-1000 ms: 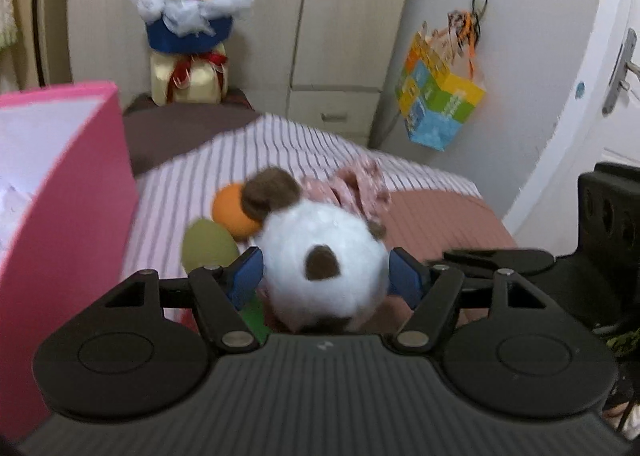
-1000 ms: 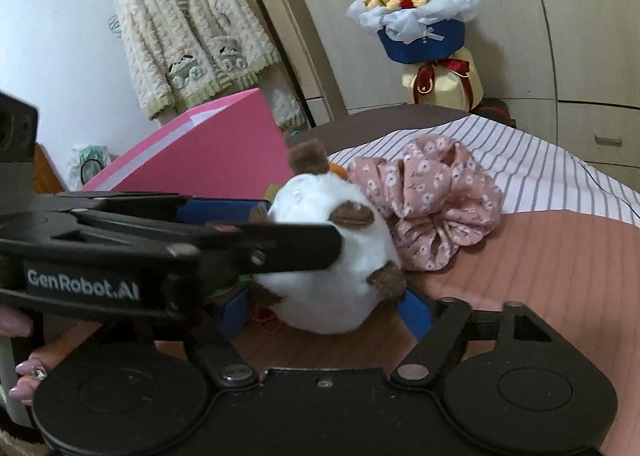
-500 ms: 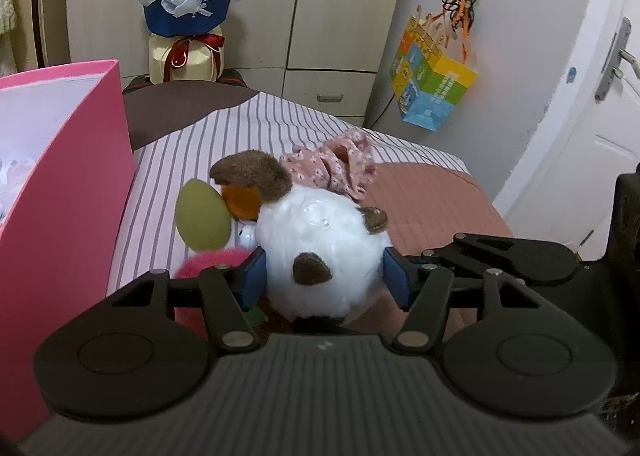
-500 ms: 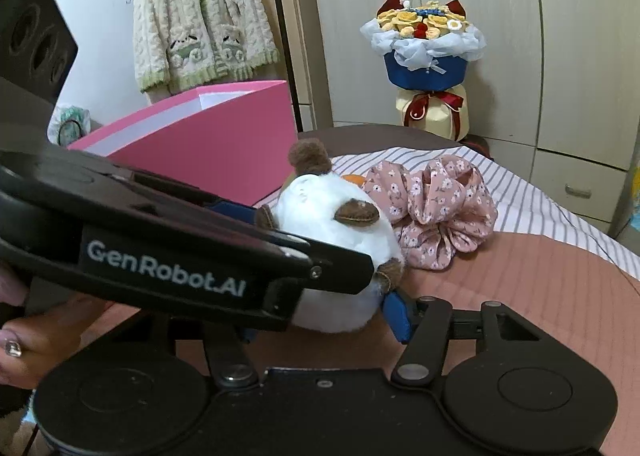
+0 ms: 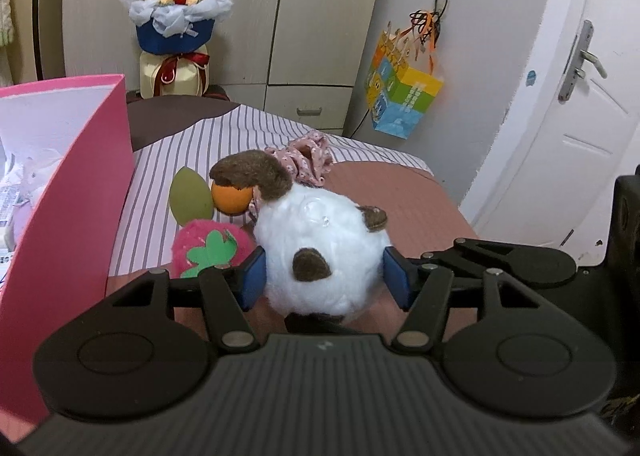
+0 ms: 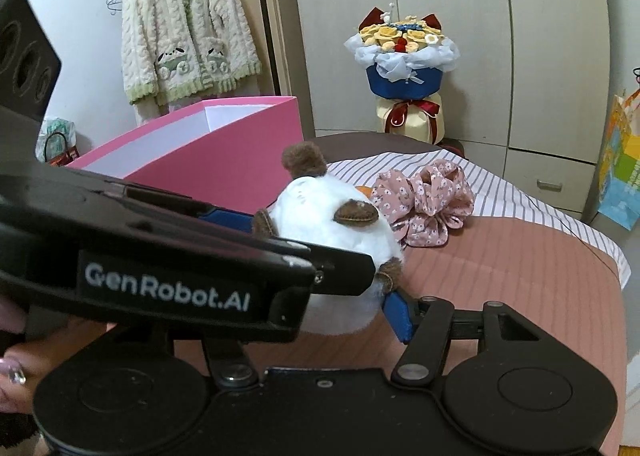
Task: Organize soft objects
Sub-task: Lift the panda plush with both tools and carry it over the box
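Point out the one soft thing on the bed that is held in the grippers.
The white plush with brown patches: both grippers' blue pads squeeze it. The pink strawberry plush, green egg-shaped sponge and floral scrunchie lie free.

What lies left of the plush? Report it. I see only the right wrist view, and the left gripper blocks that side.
Observer: A pink strawberry toy lies on the bed beside the plush, toward the pink box.
Operator: Check the grip from your side.
Observer: Both blue pads of the left gripper press the plush's sides.
Operator: List anything behind the strawberry.
Observer: A green egg-shaped sponge and an orange ball, side by side.
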### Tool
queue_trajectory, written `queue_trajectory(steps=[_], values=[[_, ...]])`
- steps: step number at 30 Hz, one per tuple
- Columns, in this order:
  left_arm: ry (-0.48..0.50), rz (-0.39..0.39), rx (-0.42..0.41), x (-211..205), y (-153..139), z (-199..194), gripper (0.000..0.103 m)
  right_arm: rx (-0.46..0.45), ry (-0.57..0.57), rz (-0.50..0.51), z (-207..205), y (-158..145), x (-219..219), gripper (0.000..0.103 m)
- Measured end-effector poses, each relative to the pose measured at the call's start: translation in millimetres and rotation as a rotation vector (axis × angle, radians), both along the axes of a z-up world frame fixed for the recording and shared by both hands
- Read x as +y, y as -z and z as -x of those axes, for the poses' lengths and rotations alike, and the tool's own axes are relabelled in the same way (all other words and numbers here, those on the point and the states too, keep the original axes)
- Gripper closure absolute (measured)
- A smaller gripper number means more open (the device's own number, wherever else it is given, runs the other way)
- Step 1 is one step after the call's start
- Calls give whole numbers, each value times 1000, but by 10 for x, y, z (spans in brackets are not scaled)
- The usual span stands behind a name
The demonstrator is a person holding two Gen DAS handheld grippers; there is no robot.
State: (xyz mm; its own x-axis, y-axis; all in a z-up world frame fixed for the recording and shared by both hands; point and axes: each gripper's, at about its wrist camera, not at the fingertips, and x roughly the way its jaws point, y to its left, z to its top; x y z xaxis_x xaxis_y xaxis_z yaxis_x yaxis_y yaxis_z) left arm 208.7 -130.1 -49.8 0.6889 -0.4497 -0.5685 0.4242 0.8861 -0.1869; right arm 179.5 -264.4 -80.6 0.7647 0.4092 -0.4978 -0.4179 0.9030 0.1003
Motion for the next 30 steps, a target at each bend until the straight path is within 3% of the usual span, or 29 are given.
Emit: queue_trajectory(steps=[14, 30], values=[[44, -4, -29, 38, -201, 544, 43, -12, 81, 21, 568, -181, 122, 37], [41, 49, -21, 393, -256, 1128, 44, -46, 52, 168, 1169, -315, 478, 37]])
